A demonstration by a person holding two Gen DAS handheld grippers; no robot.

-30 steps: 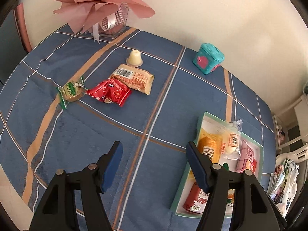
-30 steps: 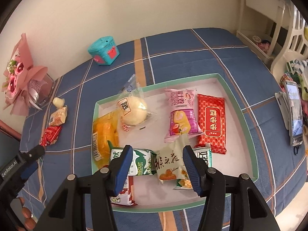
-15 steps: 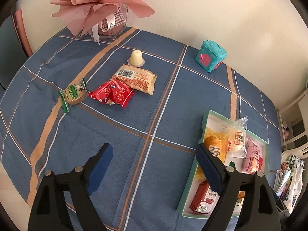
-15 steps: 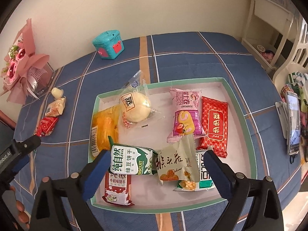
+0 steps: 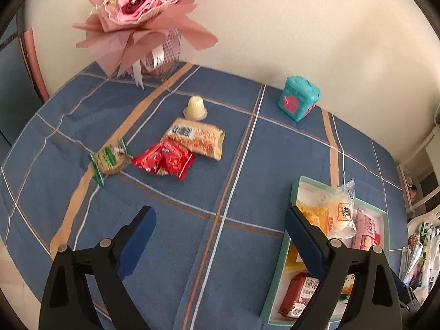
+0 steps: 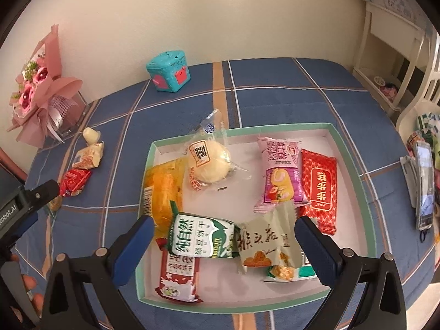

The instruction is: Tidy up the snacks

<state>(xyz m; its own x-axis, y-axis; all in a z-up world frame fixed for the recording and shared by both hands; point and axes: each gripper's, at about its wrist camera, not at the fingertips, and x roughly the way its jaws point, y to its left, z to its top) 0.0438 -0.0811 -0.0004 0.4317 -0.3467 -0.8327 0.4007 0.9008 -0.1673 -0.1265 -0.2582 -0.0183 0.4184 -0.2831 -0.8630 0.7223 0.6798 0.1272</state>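
Observation:
A green-rimmed white tray [image 6: 354,165] holds several snack packets, among them a round bun [image 6: 210,162], a pink packet [image 6: 280,176], a red packet [image 6: 320,187] and a green biscuit pack [image 6: 200,236]. My right gripper [image 6: 224,236] is open and empty above the tray's front part. On the cloth to the left lie a red packet [image 5: 165,159], an orange packet [image 5: 198,137], a green-wrapped biscuit [image 5: 108,159] and a jelly cup [image 5: 195,107]. My left gripper [image 5: 220,225] is open and empty, short of these loose snacks. The tray [image 5: 294,189] also shows at the lower right.
A pink bouquet in a clear vase [image 5: 145,19] stands at the table's back left. A teal box [image 5: 298,99] sits near the wall. A phone [image 6: 425,187] lies on the right table edge. White furniture [image 6: 396,41] stands beyond the table.
Both grippers have opened wide. The left one has moved toward the loose snacks, the right one has drawn slightly closer over the tray.

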